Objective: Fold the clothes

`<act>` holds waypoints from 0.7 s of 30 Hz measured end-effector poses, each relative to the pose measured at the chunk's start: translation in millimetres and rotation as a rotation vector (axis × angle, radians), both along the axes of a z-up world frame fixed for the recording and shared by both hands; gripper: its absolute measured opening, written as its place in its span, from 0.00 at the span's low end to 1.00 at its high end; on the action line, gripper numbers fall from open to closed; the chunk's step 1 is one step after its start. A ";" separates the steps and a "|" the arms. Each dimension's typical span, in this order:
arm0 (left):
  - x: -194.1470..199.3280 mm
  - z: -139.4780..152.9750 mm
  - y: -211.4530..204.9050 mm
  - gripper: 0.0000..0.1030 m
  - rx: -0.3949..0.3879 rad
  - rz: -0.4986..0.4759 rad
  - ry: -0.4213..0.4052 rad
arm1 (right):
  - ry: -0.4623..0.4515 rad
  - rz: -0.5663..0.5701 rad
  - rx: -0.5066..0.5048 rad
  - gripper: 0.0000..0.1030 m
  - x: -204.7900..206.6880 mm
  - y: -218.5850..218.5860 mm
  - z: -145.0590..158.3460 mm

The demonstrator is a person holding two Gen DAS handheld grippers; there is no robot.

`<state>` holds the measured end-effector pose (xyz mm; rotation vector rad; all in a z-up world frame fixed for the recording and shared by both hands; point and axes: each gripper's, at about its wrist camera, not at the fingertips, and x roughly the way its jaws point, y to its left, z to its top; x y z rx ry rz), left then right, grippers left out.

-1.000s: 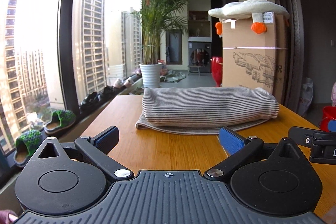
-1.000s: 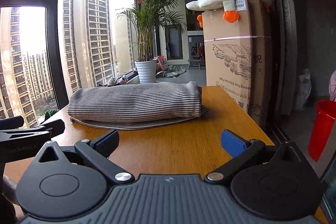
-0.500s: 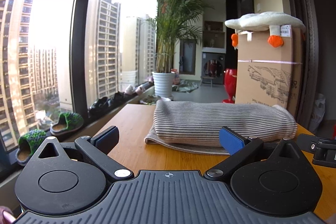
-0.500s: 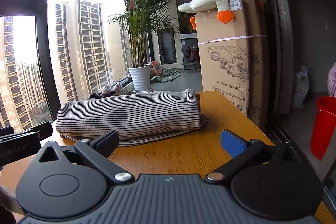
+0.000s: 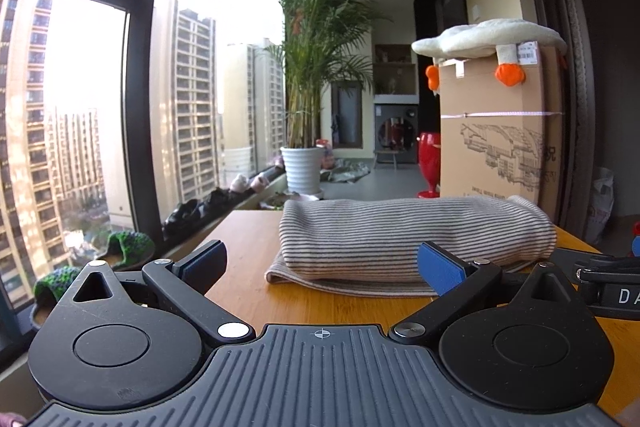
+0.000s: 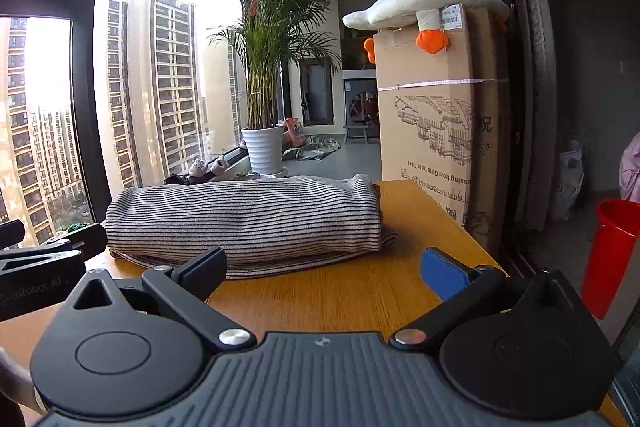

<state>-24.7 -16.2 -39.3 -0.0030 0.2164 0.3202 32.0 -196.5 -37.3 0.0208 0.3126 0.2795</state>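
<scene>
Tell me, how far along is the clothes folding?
Mostly done, it seems: the striped garment lies folded in a neat bundle on the wooden table. Nothing is in hand; the left claw and right claw both stand open, empty, short of it. No other unfolded clothes show on the table.

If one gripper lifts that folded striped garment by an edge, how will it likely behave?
The striped garment is soft knit, so it would probably droop and unfold. Its bottom layer pokes out loose, likely trailing. On the smooth wooden table it may slide when pushed.

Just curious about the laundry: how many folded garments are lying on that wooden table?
1: a striped garment, folded, lies alone on the table near its far end. Nothing else shows there.
</scene>
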 end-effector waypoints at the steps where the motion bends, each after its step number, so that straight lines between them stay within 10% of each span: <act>1: -0.2 -0.1 0.1 1.00 -0.002 -0.002 0.001 | -0.006 -0.001 -0.006 1.00 -1.3 1.3 0.1; 21: -4.4 -0.1 -3.4 1.00 0.025 -0.012 -0.012 | -0.018 -0.005 -0.009 1.00 -5.0 2.3 5.4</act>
